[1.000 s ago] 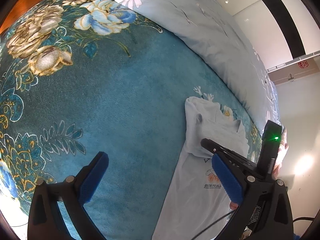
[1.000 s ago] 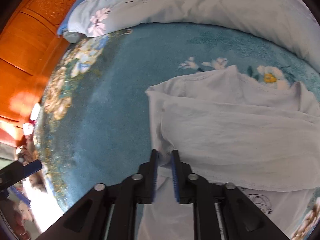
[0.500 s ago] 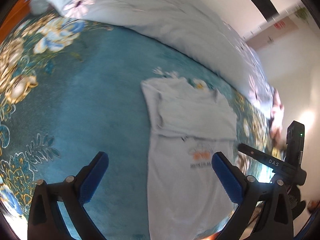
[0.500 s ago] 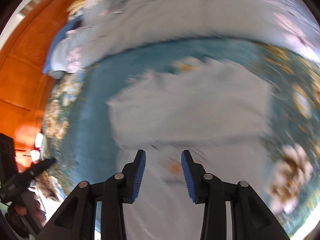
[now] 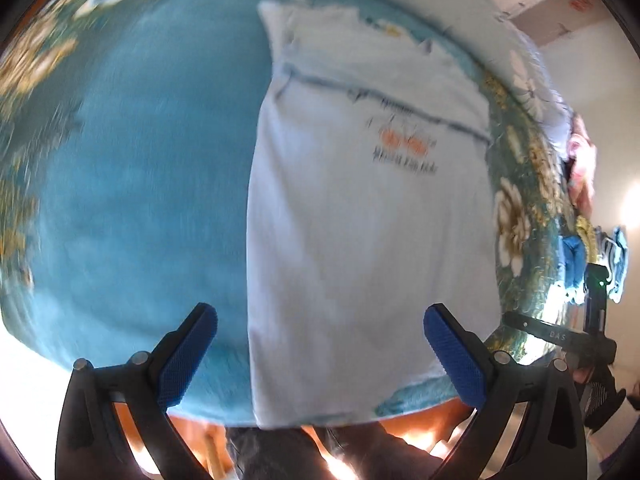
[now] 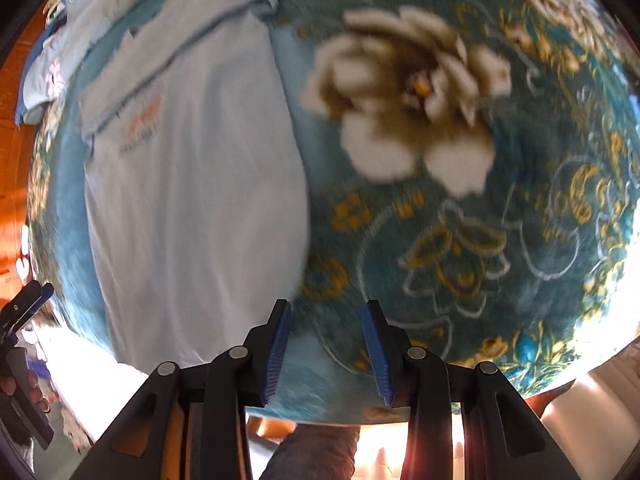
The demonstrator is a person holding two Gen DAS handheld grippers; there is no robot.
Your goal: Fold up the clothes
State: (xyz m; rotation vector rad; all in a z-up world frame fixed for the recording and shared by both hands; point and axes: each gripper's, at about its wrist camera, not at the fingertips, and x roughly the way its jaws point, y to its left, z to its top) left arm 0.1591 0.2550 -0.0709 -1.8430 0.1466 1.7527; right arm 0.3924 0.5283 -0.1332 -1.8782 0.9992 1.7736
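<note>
White T-shirt (image 5: 360, 220) lies flat on the teal floral blanket (image 5: 132, 168); left gripper (image 5: 320, 354) gapes wide, right gripper (image 6: 326, 350) partly open, both empty.

One pale T-shirt (image 5: 360, 220) lies on one teal floral blanket (image 5: 132, 152), with a single printed orange-and-dark logo (image 5: 404, 152) on its chest. Two hand-held tools are in view, the left tool (image 5: 320, 356) and the right tool (image 6: 326, 354), each with two blue-padded fingers. One light floral duvet (image 6: 60, 60) lies bunched beyond the shirt.
</note>
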